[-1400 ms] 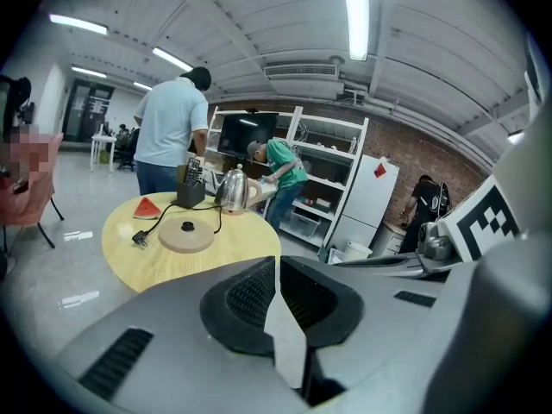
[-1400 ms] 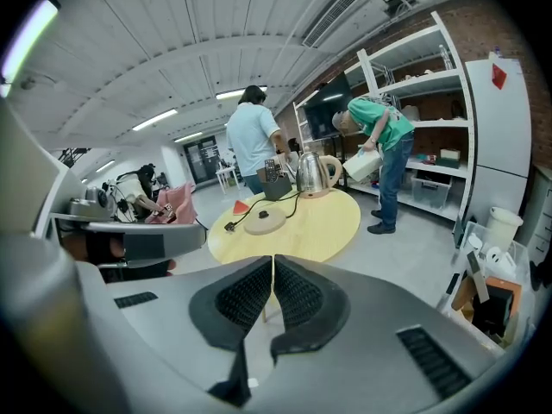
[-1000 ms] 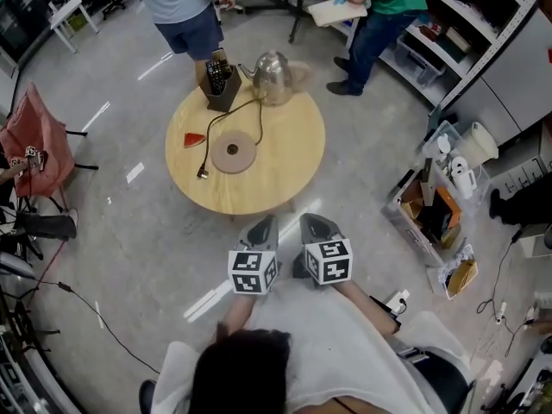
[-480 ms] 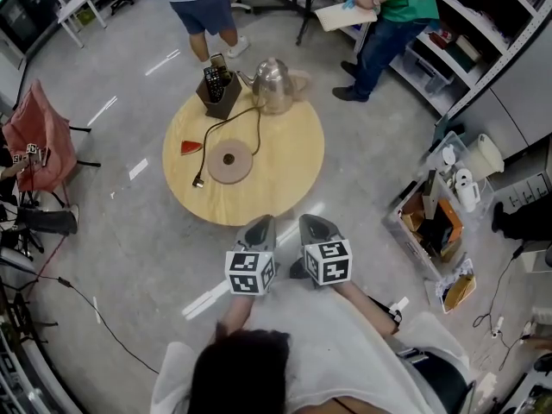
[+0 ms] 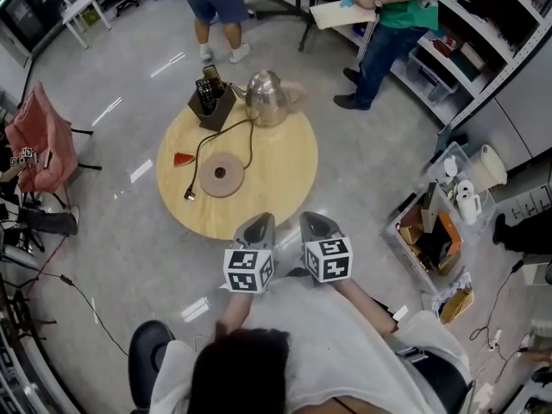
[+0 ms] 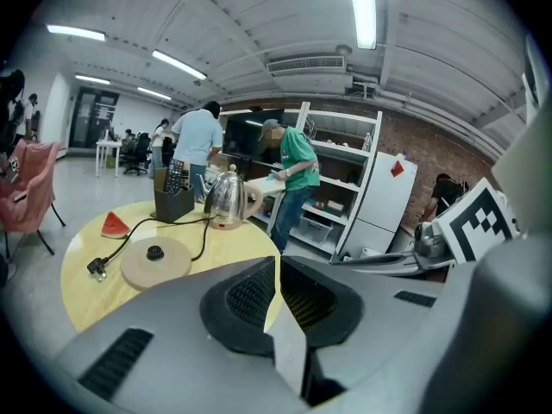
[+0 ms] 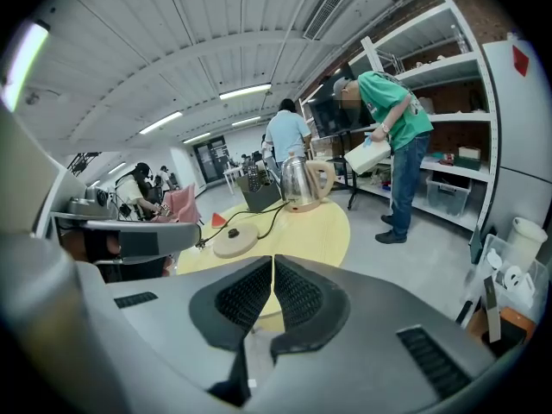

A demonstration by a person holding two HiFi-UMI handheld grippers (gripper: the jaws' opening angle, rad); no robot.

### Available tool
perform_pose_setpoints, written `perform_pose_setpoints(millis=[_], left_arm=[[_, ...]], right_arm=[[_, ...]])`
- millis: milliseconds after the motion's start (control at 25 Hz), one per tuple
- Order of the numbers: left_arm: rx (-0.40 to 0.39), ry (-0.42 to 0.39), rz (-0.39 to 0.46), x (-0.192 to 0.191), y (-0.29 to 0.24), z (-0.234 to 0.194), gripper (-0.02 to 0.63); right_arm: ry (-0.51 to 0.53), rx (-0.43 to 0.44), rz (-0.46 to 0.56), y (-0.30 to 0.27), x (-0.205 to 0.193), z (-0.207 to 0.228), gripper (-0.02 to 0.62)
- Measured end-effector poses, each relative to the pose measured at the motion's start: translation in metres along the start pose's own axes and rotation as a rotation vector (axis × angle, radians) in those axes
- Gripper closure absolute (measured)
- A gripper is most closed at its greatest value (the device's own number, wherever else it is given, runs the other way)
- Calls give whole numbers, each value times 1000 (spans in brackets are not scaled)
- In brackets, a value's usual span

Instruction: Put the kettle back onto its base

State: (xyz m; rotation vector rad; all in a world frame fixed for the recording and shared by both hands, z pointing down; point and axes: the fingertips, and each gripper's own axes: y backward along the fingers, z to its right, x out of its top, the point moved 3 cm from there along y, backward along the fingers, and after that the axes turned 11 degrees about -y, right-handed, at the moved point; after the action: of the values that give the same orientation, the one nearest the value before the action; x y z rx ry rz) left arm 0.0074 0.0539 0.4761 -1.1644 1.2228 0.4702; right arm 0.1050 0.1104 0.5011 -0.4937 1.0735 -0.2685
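While the shiny steel kettle [image 5: 266, 96] stands at twelve o'clock on the round wooden table [image 5: 285, 175], off its tan disc base [image 5: 221, 173] nearer nine, my left gripper [image 5: 258, 225] and right gripper [image 5: 314, 224] hang closed, empty; slick and likely heavy, it wants gripping by its pale handle [image 7: 327, 177].

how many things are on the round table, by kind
kettle: 1
kettle base: 1
black holder: 1
red watermelon slice: 1
total: 4
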Motion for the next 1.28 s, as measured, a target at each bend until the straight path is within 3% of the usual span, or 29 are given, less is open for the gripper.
perform_pose_setpoints(millis=[560,1280], left_arm=[[35,28,4,15,-45,18,568],[-2,42,40,22,-54,43,568]], right_arm=[[-7,35,-20,-18,24,48,566],[3,74,-27,-21,25,54,566]])
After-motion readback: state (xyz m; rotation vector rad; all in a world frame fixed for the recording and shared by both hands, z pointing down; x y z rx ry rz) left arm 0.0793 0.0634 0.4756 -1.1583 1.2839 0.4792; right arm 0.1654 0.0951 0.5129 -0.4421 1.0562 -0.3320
